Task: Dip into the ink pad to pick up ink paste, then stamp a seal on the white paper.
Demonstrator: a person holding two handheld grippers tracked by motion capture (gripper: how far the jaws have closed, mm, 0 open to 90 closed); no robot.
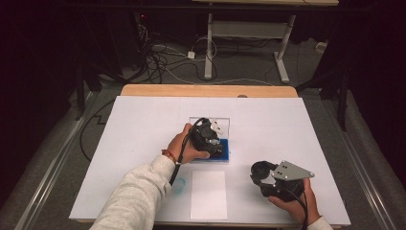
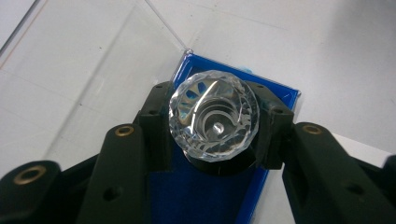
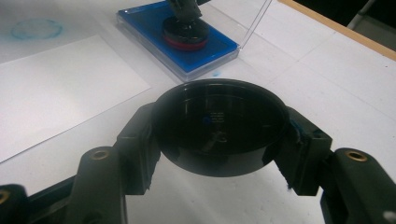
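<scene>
We hold the stamp (image 2: 213, 122) by its faceted knob in the left gripper (image 2: 212, 126) on the ink pad (image 1: 221, 154) at tabletop centre, right gripper (image 3: 219, 133) at 5 o'clock clamps the black cap (image 3: 219, 126), and a smooth knob may slip, smearing ink.

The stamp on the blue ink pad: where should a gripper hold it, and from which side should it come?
Grip the stamp by its clear faceted knob, coming from above with a jaw on each side. The knob is round and stands upright over the blue ink pad, so opposite sides give even contact. The left gripper holds it this way.
</scene>
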